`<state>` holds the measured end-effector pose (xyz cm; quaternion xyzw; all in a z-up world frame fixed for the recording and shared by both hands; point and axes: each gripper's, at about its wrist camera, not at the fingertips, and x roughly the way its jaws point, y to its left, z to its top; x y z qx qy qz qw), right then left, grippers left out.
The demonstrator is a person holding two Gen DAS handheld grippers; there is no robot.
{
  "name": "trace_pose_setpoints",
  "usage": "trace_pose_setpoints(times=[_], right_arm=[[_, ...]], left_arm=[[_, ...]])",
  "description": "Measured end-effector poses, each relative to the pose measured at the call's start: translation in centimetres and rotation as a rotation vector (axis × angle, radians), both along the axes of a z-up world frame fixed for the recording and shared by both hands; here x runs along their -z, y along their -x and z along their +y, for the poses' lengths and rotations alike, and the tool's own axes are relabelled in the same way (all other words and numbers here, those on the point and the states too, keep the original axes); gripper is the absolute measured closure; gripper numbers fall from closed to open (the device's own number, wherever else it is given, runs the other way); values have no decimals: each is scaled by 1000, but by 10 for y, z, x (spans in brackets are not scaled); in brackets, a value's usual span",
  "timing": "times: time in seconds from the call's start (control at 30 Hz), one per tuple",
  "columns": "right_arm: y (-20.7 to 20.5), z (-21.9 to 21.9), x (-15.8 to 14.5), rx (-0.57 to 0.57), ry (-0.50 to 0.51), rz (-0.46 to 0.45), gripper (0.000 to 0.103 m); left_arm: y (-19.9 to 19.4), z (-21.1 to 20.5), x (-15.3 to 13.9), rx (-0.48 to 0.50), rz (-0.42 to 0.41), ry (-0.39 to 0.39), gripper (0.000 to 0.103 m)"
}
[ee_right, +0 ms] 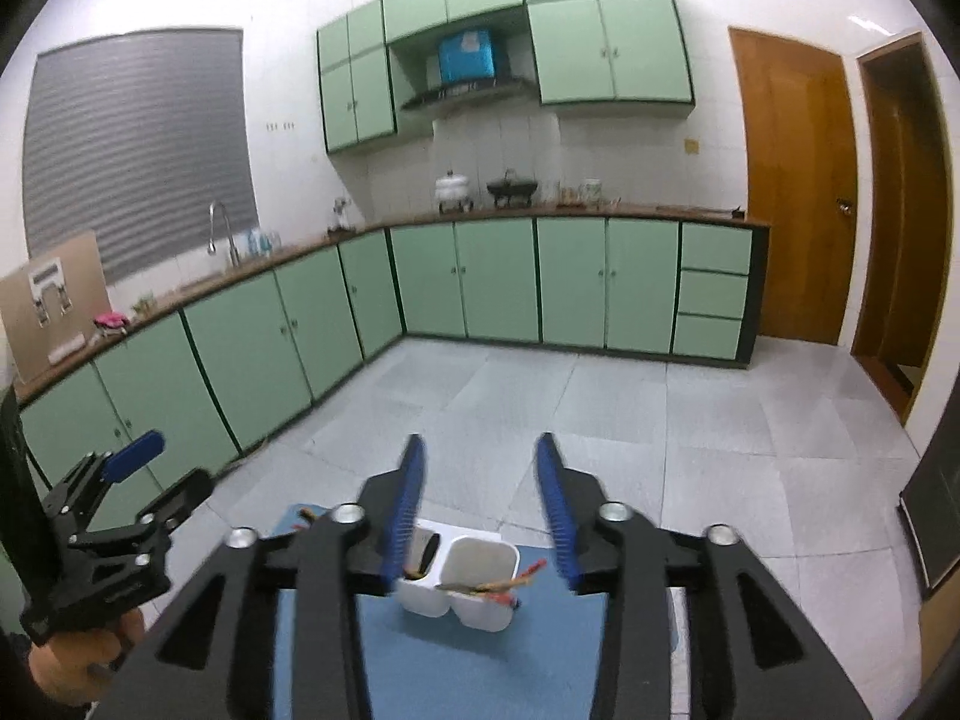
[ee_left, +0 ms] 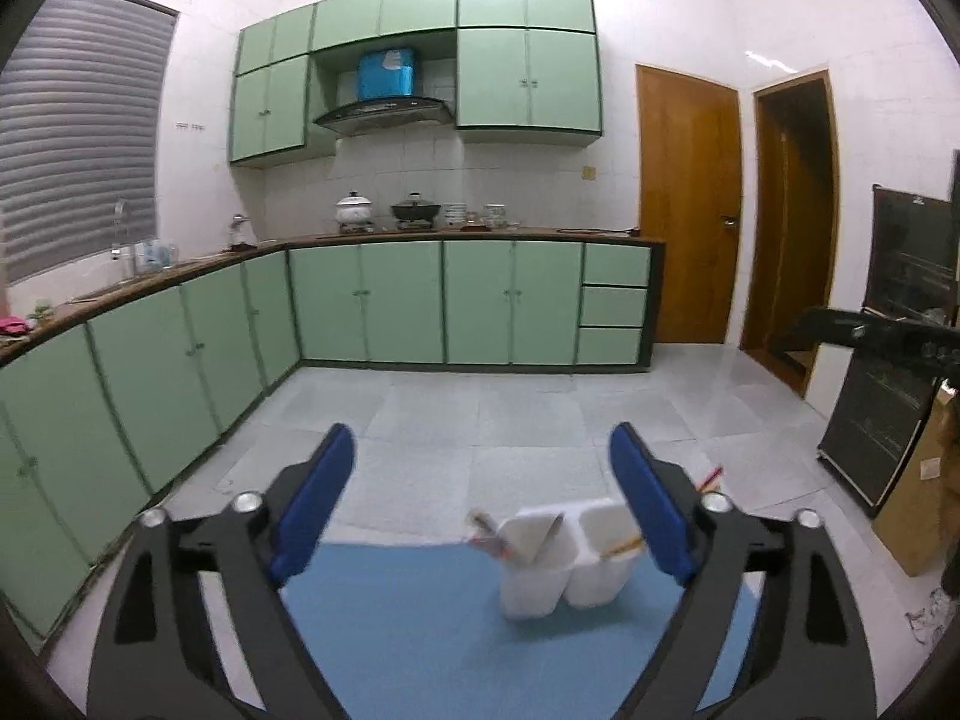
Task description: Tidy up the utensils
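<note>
1. One white holder point(ee_left: 564, 564) with two compartments stands on one blue mat point(ee_left: 420, 630) in the lower middle of the frame. Utensils lean out of both compartments; I count roughly two bundles, but blur stops an exact count.
2. Two grippers are in play. The left gripper point(ee_left: 480, 498) has its blue-padded jaws spread wide with nothing between them. The right gripper point(ee_right: 480, 510) also has its jaws apart and holds nothing.
3. The left wrist view shows a dark cabinet point(ee_left: 888, 348) at the right edge and a cardboard box point(ee_left: 924, 480) below it, which the right wrist view barely catches. It also shows a red-tipped stick point(ee_left: 711, 476) poking up behind the right-hand pad.
4. The right wrist view shows the left gripper point(ee_right: 144, 480) from the side at lower left, a hand point(ee_right: 78, 660) wrapped round its handle, and a cardboard sheet point(ee_right: 54, 300) leaning on the kitchen counter at the left.
5. In the left wrist view the holder sits low between the jaws, nearer the right-hand pad. In the right wrist view the holder point(ee_right: 462, 582) lies between and below the jaws, with chopsticks point(ee_right: 510, 582) slanting out towards the right-hand pad.
</note>
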<state>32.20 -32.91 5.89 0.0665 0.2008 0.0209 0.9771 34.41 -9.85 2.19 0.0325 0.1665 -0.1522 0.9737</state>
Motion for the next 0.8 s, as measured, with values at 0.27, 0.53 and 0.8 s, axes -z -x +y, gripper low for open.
trace_pose_setpoints(times=[0.27,0.53,0.8], right_arm=[[156,34,21,42,43,-100,6],[275,77,82,182,36,-30,6],[361,119,113,151,6,52,6]], left_arm=[[126,52,-5,-34,72,-55,5],[254,84,23,-127,153,12,5],[349,109,55,-93,239,118,5]])
